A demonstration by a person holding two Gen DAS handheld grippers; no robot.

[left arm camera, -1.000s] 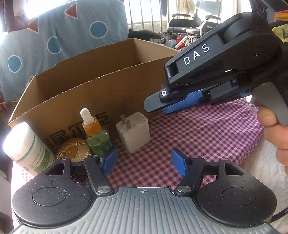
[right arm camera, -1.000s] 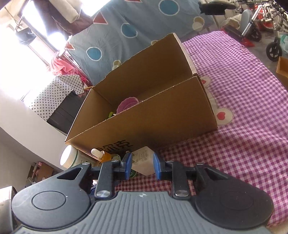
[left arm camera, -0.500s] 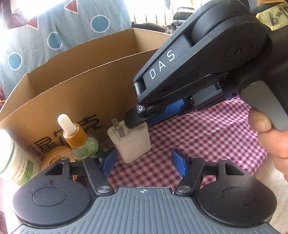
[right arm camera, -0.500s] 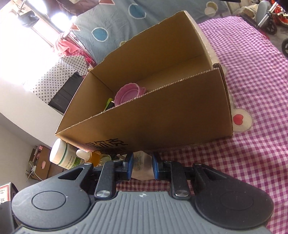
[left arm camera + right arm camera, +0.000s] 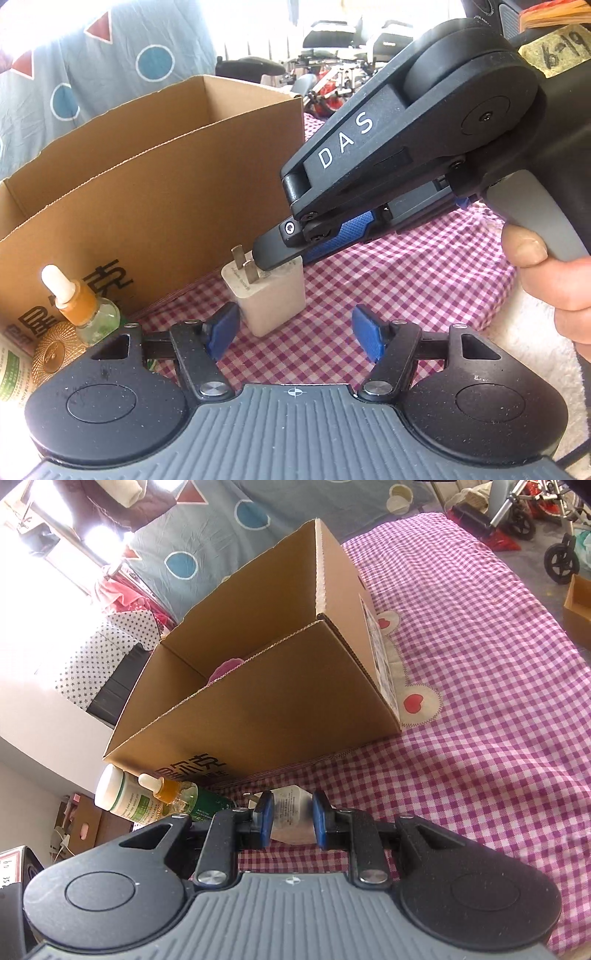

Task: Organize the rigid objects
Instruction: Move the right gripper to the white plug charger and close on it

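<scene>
Cardboard comes first, being the biggest thing here: the open brown box (image 5: 258,686) stands on the pink-checked bed cover (image 5: 480,664), stiff-walled but light, and a pink item shows over its rim. It fills my right view from about ten to one o'clock.

At eight o'clock in that view stands the white-capped bottle (image 5: 118,794) with its green label, probably plastic and light, best taken around the body. Beside it, the dropper bottle (image 5: 83,299) has clear walls, greenish liquid, an amber collar and a white rubber bulb; I judge it fragile and slippery, so the collar is the safer hold. A gold ribbed lid (image 5: 53,350) lies just in front of it.

Smallest is the white charger plug (image 5: 271,295), a hard, smooth, light block with two metal prongs at its top. It sits just in front of the box's near wall. My right gripper (image 5: 291,819) has its blue pads on the block's two flat sides, nearly closed and gripping it. Those flat faces are the right place; the prongs would twist. My left gripper (image 5: 295,332) hangs half open, holding nothing, the plug just off its left pad at twelve o'clock.
</scene>
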